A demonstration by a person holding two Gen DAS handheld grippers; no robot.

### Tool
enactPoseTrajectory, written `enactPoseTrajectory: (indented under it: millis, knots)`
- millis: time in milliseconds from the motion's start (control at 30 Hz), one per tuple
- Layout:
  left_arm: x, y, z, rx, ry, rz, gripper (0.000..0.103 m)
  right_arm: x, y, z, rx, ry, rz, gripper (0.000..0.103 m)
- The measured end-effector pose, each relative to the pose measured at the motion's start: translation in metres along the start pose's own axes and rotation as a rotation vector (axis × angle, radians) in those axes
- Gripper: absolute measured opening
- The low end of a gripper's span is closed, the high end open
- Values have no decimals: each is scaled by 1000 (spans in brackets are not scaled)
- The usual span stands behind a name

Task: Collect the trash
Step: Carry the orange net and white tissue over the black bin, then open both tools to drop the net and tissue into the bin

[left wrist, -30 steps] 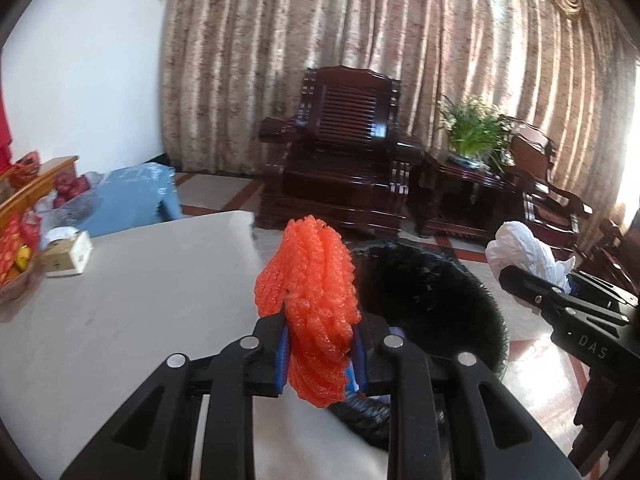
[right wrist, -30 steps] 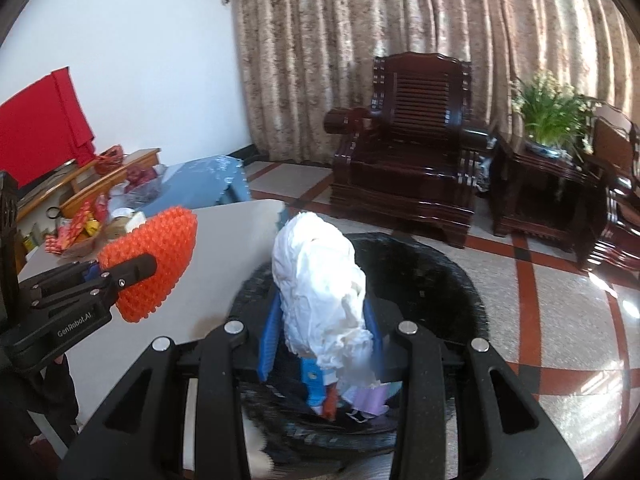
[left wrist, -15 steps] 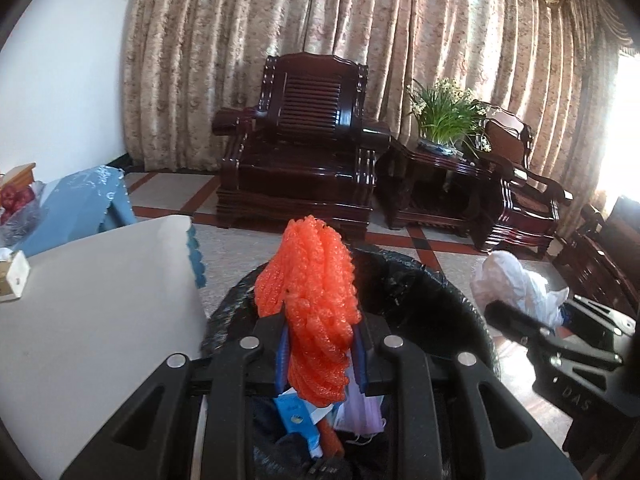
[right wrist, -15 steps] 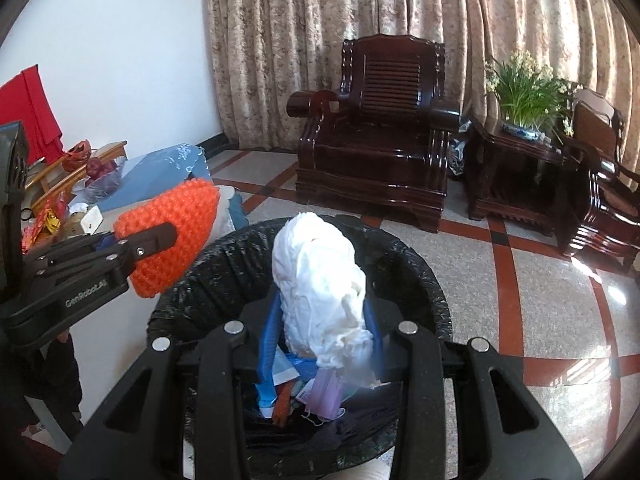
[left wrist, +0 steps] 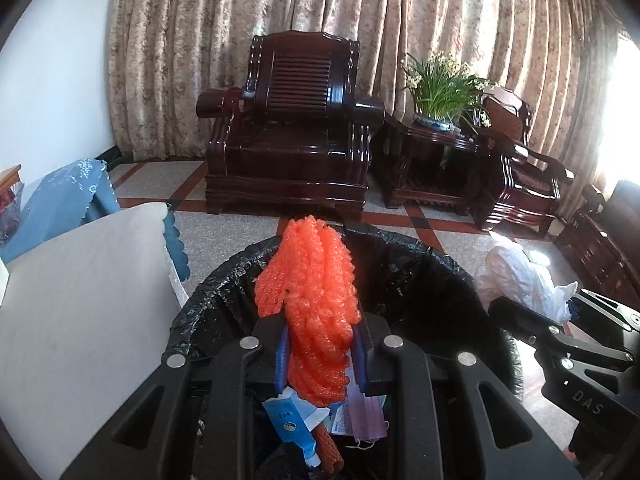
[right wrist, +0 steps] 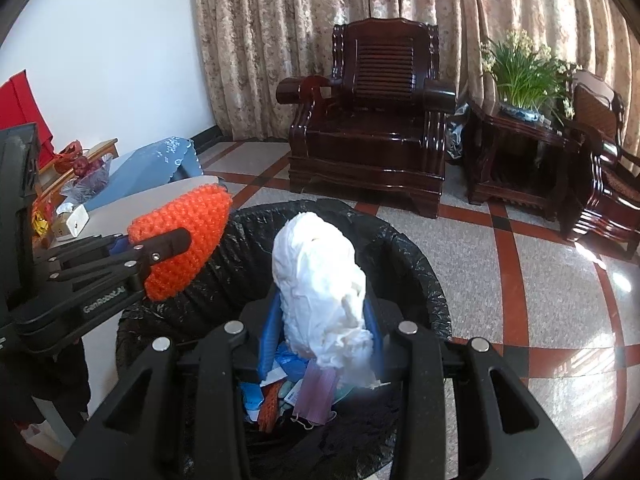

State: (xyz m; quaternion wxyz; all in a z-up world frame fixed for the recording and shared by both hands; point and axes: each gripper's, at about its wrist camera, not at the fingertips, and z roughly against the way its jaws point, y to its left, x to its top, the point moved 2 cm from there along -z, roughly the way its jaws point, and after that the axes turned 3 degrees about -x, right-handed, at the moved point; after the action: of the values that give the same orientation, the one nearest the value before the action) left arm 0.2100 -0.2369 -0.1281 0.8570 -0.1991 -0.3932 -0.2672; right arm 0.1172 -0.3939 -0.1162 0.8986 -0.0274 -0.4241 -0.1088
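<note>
- Left gripper [left wrist: 320,354]: clenched on an orange foam net [left wrist: 310,292], which stands up between the blue pads [left wrist: 282,354]; seen from the right wrist view, the net [right wrist: 182,240] is held over the left rim of the bin
- Right gripper [right wrist: 322,344]: clenched on a crumpled white tissue wad [right wrist: 322,292], held above the open bin; in the left wrist view the wad [left wrist: 520,276] shows to the right of the bin
- Bin [right wrist: 416,276]: round, lined with a black bag, standing on the tiled floor [right wrist: 520,280] just beside the white table [left wrist: 80,300]
- Bin contents: a purple face mask [right wrist: 316,396], a blue-and-white wrapper [left wrist: 290,424] and other scraps lying at the bottom
- Background: dark wooden armchair [left wrist: 292,136], potted plant [left wrist: 444,84] on a side table, patterned curtains [left wrist: 400,20]
</note>
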Motion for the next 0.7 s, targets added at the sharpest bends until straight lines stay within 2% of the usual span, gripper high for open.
enactPoseTrajectory:
  millis: [267, 333, 400, 467, 600, 700]
  knots:
    - [-1, 3, -11, 11, 21, 8, 25, 0, -1, -17, -8, 15, 4, 38]
    - [-1, 4, -14, 2, 34, 10, 27, -1, 1, -19, -17, 12, 10, 50]
    - [-1, 5, -15, -10, 48, 14, 33, -4, 3, -19, -36, 10, 22, 66]
    - [0, 7, -14, -24, 48, 22, 50, -6, 3, -19, -53, 5, 29, 77]
    - [0, 16, -6, -34, 42, 33, 54, -8, 3, -14, -79, -8, 34, 90]
    - [3, 22, 6, -19, 16, 34, 62, -8, 2, -8, -84, -19, 36, 94]
